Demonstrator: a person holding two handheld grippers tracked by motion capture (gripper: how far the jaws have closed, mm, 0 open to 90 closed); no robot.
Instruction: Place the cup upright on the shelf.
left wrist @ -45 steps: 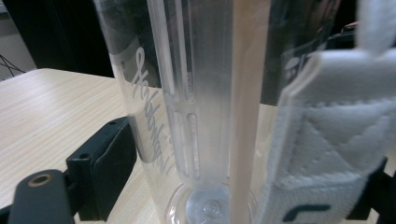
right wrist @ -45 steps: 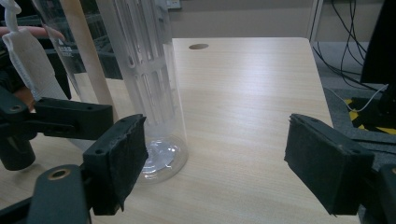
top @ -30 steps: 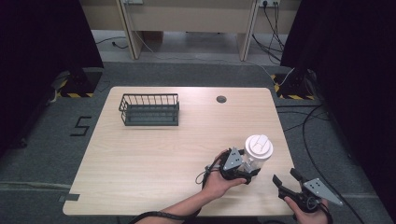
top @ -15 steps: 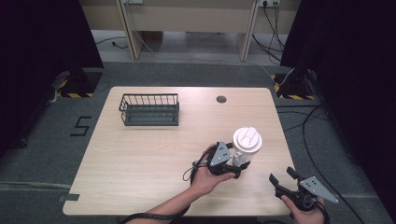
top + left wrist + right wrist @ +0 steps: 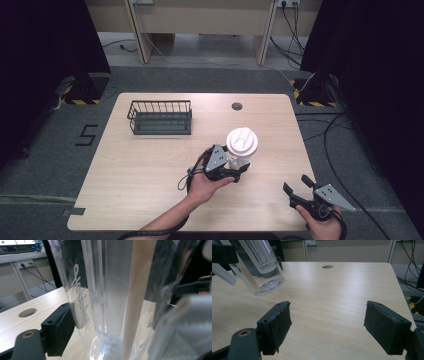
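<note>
A clear plastic cup (image 5: 239, 156) with a white lid (image 5: 242, 142) is held above the table, tilted, in my left gripper (image 5: 235, 170), which is shut on its body. In the left gripper view the cup's ribbed clear wall (image 5: 105, 297) stands between the jaws, with script lettering on it. My right gripper (image 5: 296, 192) hovers open near the table's front right corner, nothing between its pads (image 5: 275, 325). From the right gripper view the cup's base (image 5: 265, 285) hangs off the tabletop at the upper left.
A dark wire basket (image 5: 160, 117) stands at the back left of the wooden table (image 5: 150, 170). A round cable hole (image 5: 237, 106) sits near the far edge. Cables lie on the floor to the right (image 5: 345, 125).
My left gripper has carried the cup left and away from the right gripper, slightly toward the table's middle. The right gripper has drifted a little left and stays open.
</note>
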